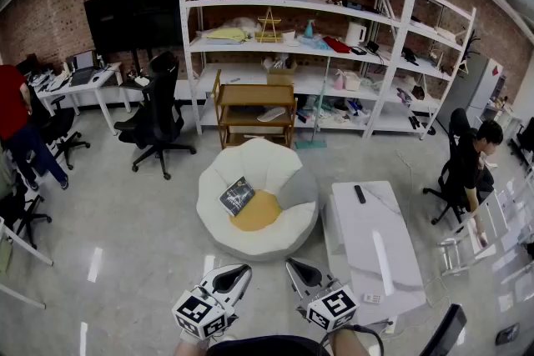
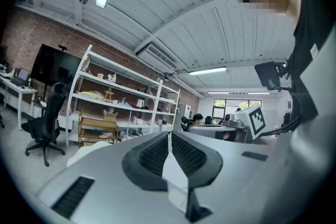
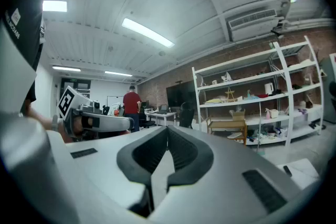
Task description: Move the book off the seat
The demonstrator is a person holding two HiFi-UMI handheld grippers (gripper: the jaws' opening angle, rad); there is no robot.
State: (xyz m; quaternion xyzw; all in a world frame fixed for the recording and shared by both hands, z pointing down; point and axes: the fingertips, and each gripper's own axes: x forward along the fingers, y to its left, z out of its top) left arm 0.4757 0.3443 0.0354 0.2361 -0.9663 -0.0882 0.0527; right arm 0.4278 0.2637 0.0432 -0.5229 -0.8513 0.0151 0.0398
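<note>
A dark book (image 1: 237,195) lies flat on a white beanbag seat (image 1: 279,171), next to a yellow cushion (image 1: 256,212), in the middle of the head view. My left gripper (image 1: 238,272) and right gripper (image 1: 298,268) are held low at the bottom edge, well short of the seat and apart from the book. In the left gripper view the left gripper (image 2: 169,134) has its jaws together with nothing between them. The right gripper (image 3: 167,128) is likewise shut and empty in its own view. Both point level toward the shelves.
A white low table (image 1: 392,263) with a black remote (image 1: 360,194) stands right of the seat. Behind the seat are a wooden cart (image 1: 254,96) and long white shelves (image 1: 392,54). A black office chair (image 1: 158,117) is at back left. People are at far left (image 1: 12,117) and right (image 1: 471,162).
</note>
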